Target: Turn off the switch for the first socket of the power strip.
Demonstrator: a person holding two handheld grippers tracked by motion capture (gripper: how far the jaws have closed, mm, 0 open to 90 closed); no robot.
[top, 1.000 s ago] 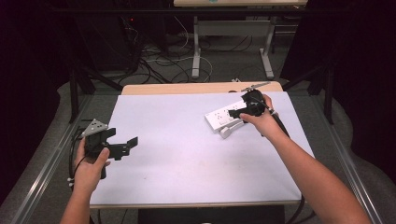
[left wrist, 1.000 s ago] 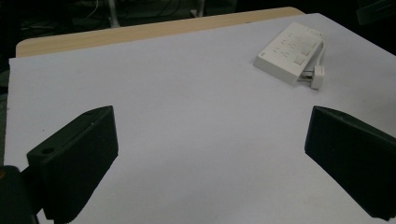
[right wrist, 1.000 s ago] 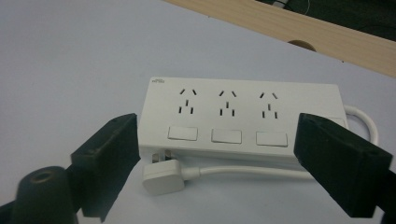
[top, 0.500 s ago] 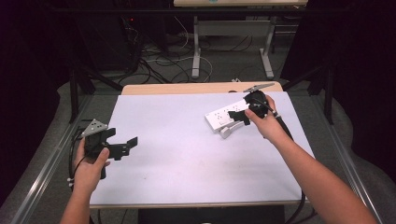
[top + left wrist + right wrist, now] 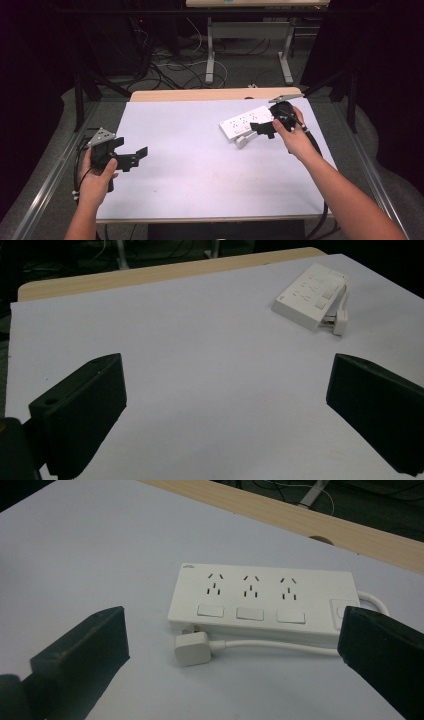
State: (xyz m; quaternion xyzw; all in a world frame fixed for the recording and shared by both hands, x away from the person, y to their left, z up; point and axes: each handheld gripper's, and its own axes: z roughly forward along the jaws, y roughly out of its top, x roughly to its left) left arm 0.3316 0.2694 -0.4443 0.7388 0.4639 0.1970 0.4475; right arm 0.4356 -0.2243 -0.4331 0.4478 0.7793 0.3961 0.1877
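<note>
A white power strip [image 5: 244,121] with three sockets and three switches lies flat at the table's far right; it also shows as the strip [image 5: 260,600] and the strip [image 5: 312,295]. Its white plug [image 5: 192,649] rests on the table against the strip's near side, on a short white cable [image 5: 280,646]. My right gripper [image 5: 260,131] is open and hovers just right of the strip, jaws pointing at it, with nothing between them. My left gripper [image 5: 136,156] is open near the table's left edge, far from the strip, and holds nothing.
A white sheet [image 5: 200,165] covers the table, with a wooden strip [image 5: 200,95] bare along the far edge. Metal rails [image 5: 47,180] run along both sides. Desk legs and loose cables [image 5: 200,65] lie on the floor beyond.
My right gripper has drawn back a little to the right and toward the person, off the power strip. The left gripper has stayed put.
</note>
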